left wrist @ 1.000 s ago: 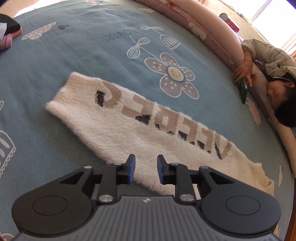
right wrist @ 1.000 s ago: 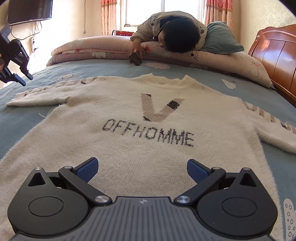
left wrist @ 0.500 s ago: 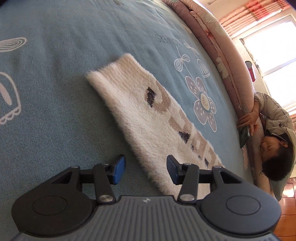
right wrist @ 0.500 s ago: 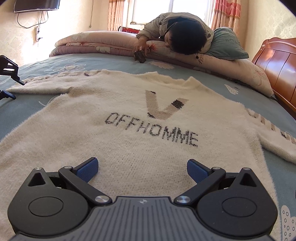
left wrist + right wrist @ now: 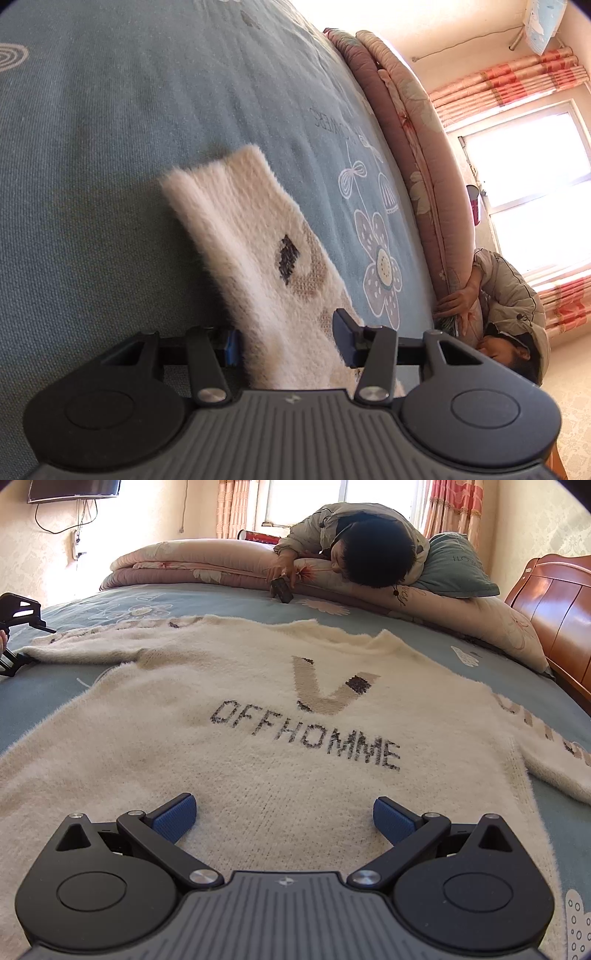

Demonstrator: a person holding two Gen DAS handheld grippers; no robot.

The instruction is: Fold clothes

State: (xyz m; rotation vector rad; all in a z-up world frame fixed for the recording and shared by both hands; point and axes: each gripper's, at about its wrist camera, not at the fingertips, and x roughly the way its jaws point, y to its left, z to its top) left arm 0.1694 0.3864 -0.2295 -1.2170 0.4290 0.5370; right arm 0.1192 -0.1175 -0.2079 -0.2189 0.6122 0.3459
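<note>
A fluffy cream sweater [image 5: 280, 716] with "V OFFHOMME" on its front lies flat on the blue bed sheet [image 5: 229, 603]. Its left sleeve [image 5: 251, 240] stretches out to the side, cuff towards the bed's edge. My left gripper [image 5: 286, 339] is open and low over this sleeve, one finger on each side of it; it also shows at the left edge of the right wrist view [image 5: 16, 635]. My right gripper [image 5: 282, 818] is wide open and empty over the sweater's lower body. The right sleeve [image 5: 554, 753] lies out to the right.
A person [image 5: 362, 542] lies across the rolled quilt [image 5: 192, 563] and pillows at the bed's head, holding a phone [image 5: 281, 590]. A wooden headboard [image 5: 554, 609] stands at the right. A TV [image 5: 74, 489] hangs on the wall.
My left gripper has opened wider and dropped towards the sleeve's cuff, now straddling it. My right gripper has moved slightly forward over the sweater body, still wide open.
</note>
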